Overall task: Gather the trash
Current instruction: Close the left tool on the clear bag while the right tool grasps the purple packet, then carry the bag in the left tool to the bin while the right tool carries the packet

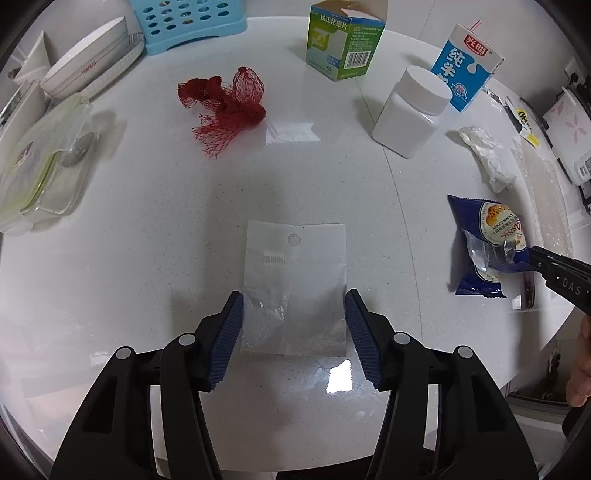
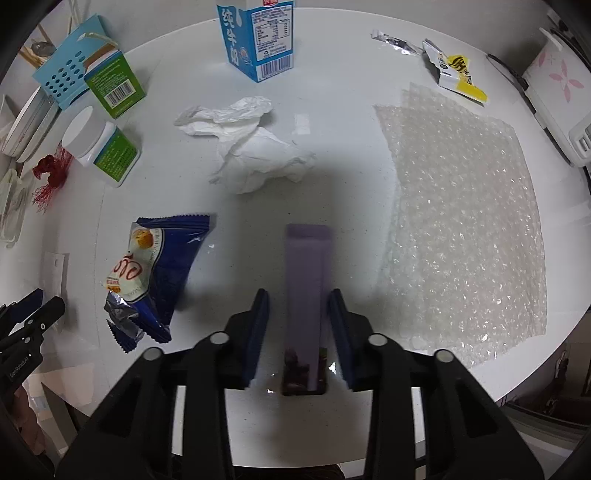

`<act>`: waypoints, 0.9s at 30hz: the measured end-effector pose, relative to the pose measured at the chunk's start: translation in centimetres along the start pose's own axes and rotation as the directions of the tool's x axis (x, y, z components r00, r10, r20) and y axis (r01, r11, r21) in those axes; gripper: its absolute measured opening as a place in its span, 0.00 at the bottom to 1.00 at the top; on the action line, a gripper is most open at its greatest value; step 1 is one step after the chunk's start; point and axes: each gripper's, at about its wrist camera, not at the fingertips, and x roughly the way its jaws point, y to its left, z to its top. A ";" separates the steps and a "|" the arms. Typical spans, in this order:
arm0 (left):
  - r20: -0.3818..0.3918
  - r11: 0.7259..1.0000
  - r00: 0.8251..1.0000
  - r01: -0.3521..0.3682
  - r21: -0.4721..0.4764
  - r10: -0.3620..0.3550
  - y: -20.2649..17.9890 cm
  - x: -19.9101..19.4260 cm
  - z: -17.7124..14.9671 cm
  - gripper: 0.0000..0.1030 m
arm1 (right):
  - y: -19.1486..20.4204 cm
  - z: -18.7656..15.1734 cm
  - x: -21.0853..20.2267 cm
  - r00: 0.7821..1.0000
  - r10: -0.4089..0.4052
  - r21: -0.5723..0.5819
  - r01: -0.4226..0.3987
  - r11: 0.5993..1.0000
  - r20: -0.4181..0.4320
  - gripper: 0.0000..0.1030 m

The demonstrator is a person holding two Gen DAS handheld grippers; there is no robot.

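My left gripper [image 1: 294, 308] is open, its blue pads on either side of a clear zip bag [image 1: 295, 284] lying flat on the white table [image 1: 147, 221]. My right gripper [image 2: 298, 310] is open, straddling a purple flat sachet [image 2: 304, 291] on the table. A blue cookie wrapper [image 2: 155, 273] lies left of it, also in the left wrist view [image 1: 484, 247]. Crumpled tissue [image 2: 251, 144], a red mesh net [image 1: 225, 107], a milk carton [image 2: 258, 37], a green box [image 1: 343, 40] and a white bottle [image 1: 410, 110] lie further back.
A bubble wrap sheet [image 2: 465, 221] covers the right side. A yellow wrapper [image 2: 454, 74] and a foil scrap [image 2: 391, 40] lie at the back right. A clear food container [image 1: 40, 166], bowls [image 1: 85, 62] and a blue basket [image 1: 188, 22] sit at the left.
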 end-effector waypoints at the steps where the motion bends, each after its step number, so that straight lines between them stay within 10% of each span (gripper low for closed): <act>1: 0.001 1.000 1.000 0.006 -0.001 -0.006 0.0 0.0 0.0 0.51 | 0.1 0.1 0.0 1.000 -0.001 0.002 0.001 1.000 -0.003 0.23; 27: 0.044 0.998 0.998 0.039 -0.039 -0.038 -0.2 -2.4 -1.5 0.43 | -2.7 -1.1 -3.6 0.997 0.067 0.006 -0.067 0.998 0.032 0.19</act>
